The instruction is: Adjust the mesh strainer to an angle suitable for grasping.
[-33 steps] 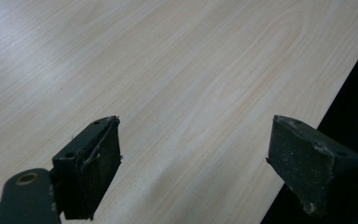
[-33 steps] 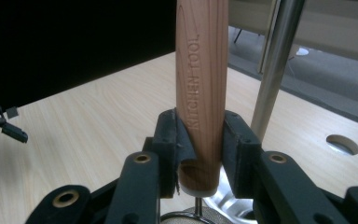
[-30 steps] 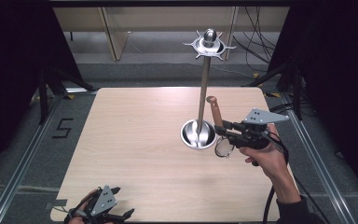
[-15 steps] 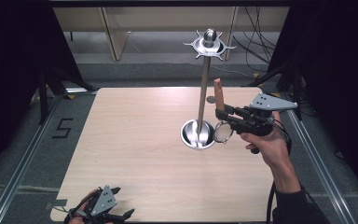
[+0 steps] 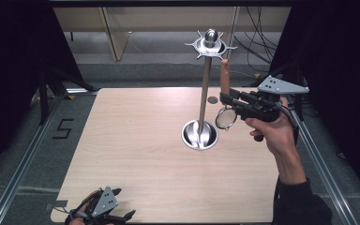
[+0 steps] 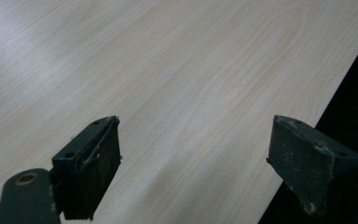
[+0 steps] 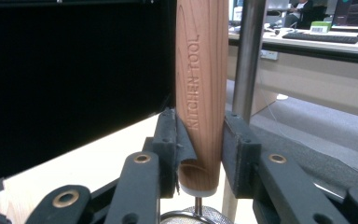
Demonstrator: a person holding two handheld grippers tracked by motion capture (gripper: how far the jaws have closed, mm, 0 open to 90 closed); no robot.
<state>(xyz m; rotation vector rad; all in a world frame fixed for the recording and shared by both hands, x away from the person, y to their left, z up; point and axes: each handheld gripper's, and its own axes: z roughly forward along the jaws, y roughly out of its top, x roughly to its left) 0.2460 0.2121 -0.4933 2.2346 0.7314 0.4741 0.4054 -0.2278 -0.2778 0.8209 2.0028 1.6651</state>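
Observation:
A metal rack stands on the table, with a round base (image 5: 199,135), a thin pole (image 5: 205,89) and a ring of hooks (image 5: 210,44) on top. My right gripper (image 5: 226,99) is shut on the wooden handle (image 5: 224,76) of a small strainer. It holds the strainer upright to the right of the pole, with the mesh head (image 5: 225,117) hanging below. In the right gripper view the gripper (image 7: 198,136) clamps the handle (image 7: 203,79), stamped KITCHEN TOOL, and the pole (image 7: 251,56) stands just behind. My left gripper (image 5: 104,209) rests open at the table's near left edge, its pads (image 6: 99,158) holding nothing.
The light wooden table (image 5: 136,140) is bare around the rack. Its edge (image 6: 317,112) runs close to the left gripper's right-hand jaw. Aluminium rails (image 5: 23,159) flank the table, and cables (image 5: 258,51) lie on the floor behind.
My right gripper has lifted the strainer and swung its handle upright, so the handle's tip is now nearer the hook ring. The left gripper has stayed in place.

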